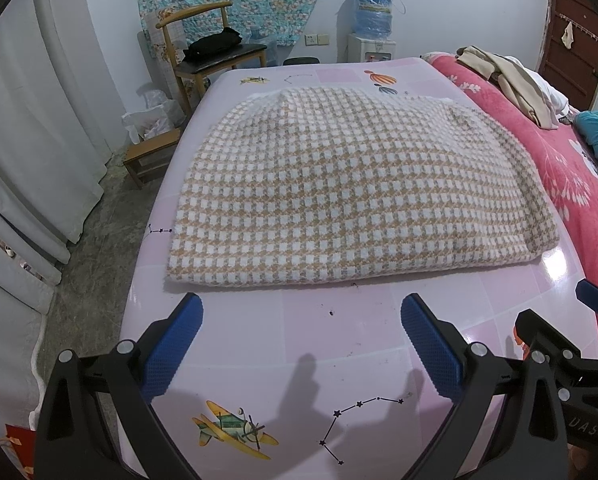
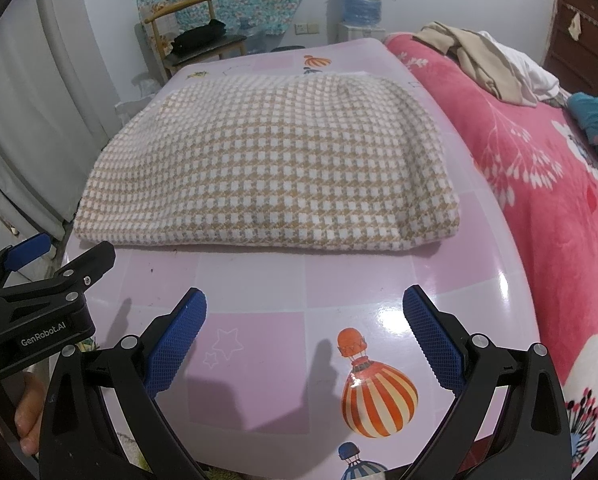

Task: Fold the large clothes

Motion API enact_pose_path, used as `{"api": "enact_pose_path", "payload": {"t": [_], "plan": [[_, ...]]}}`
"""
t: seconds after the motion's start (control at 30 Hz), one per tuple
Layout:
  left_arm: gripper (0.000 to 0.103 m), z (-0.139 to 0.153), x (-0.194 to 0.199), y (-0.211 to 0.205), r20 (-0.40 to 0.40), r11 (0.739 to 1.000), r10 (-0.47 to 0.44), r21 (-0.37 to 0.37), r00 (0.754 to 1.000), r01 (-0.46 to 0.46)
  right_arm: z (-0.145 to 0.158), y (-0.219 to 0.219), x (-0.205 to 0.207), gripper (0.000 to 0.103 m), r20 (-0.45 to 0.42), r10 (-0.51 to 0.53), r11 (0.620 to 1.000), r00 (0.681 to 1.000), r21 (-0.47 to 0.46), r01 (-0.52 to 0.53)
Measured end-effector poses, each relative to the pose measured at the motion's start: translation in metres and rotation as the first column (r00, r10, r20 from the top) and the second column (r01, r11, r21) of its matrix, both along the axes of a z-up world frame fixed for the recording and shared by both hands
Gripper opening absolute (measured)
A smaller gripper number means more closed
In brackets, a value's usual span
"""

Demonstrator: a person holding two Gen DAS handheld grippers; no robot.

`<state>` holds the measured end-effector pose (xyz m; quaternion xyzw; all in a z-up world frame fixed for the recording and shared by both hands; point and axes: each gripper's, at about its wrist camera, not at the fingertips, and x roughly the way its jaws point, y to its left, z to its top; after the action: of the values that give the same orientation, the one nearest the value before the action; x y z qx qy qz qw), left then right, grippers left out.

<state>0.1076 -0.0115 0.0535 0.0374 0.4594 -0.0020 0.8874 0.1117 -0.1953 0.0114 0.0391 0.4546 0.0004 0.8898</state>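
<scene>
Here, at nine o'clock hang grey curtains. The left gripper hovers over the pink desk, jaws apart and empty. At twelve o'clock of it, the folded checked garment lies flat mid-desk. The right gripper is alongside, jaws likewise apart, holding nothing. At three o'clock lies the red-blanketed bed.

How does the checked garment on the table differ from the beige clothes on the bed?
The checked garment is folded into a flat, neat rectangle; the beige clothes lie in a crumpled heap. The checked garment rests on the pink table, the beige clothes on the red bedspread. Neither is touched by the left gripper or the right gripper.
</scene>
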Motion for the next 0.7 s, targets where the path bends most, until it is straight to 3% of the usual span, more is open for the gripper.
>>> {"api": "enact_pose_path", "payload": {"t": [0.7], "plan": [[0.098,-0.0009,-0.0002,-0.0011,-0.001,1.000,-0.001,0.001,1.000,0.001,-0.0003,-0.0032,0.0003,0.095,-0.002,0.003,1.000,1.000,0.002,-0.003]]}}
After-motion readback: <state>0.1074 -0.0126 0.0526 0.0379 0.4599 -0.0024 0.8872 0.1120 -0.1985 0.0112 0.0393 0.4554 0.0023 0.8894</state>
